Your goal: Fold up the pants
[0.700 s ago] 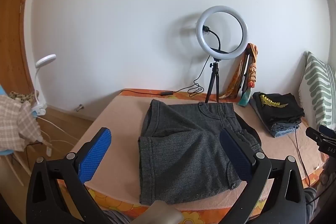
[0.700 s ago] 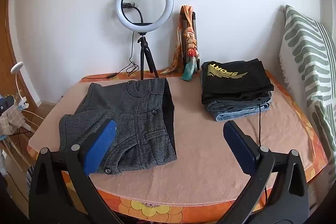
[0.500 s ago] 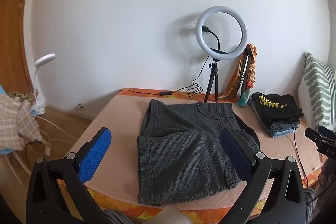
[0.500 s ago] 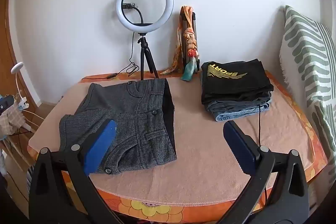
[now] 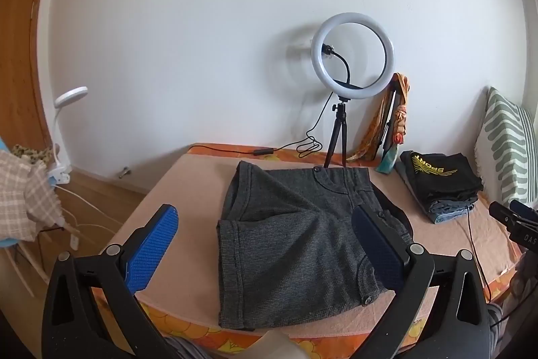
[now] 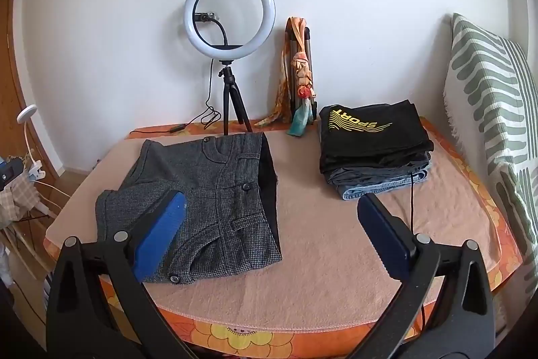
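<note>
Right wrist view showed one readable word, "SPORT" in yellow, upside down on the black garment topping my single stack of folded clothes (image 6: 375,147) near the bed's far right corner. One pair of grey pants (image 6: 201,197), folded in half, lay on the pink blanket (image 6: 336,241) toward the bed's left side, reaching its near edge. My right gripper (image 6: 269,234) was spread wide, holding nothing, above the near edge. My left gripper (image 5: 265,248) was equally wide and empty, with the pants (image 5: 296,241) between its two blue pads. One ring light (image 6: 229,13) on a tripod stood at the far edge, and one striped pillow (image 6: 491,110) lined the right edge.
</note>
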The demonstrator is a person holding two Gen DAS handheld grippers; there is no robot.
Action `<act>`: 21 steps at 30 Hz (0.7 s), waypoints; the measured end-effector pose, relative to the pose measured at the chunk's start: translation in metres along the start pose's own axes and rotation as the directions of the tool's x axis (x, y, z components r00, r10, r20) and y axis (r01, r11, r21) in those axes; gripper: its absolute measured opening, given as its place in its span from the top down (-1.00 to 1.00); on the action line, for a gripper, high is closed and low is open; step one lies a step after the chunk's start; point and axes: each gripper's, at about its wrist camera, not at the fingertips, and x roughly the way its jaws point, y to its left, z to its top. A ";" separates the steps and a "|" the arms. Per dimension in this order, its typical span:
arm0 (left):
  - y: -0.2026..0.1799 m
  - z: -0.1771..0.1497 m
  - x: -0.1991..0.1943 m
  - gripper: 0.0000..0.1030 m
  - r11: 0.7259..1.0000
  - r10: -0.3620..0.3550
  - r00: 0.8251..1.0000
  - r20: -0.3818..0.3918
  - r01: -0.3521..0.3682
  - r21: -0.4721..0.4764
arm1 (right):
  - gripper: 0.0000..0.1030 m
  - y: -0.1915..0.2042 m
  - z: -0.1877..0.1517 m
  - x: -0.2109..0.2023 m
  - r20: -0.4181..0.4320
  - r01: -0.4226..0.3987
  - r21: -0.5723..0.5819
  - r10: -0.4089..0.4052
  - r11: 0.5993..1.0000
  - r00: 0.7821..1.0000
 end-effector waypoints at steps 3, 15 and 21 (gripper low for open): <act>-0.001 0.002 0.001 -0.99 1.000 0.003 1.000 -0.002 -0.003 -0.001 | -1.00 0.001 0.001 0.000 -0.001 0.000 -0.001 0.000 1.000 1.000; -0.001 -0.003 -0.002 -0.99 1.000 0.004 1.000 0.002 -0.004 -0.004 | -1.00 0.002 0.006 -0.003 0.006 0.002 -0.001 -0.002 1.000 1.000; -0.001 -0.004 -0.002 -0.99 1.000 0.007 1.000 0.003 -0.007 -0.004 | -1.00 0.002 0.007 -0.004 0.010 0.003 -0.005 -0.003 1.000 1.000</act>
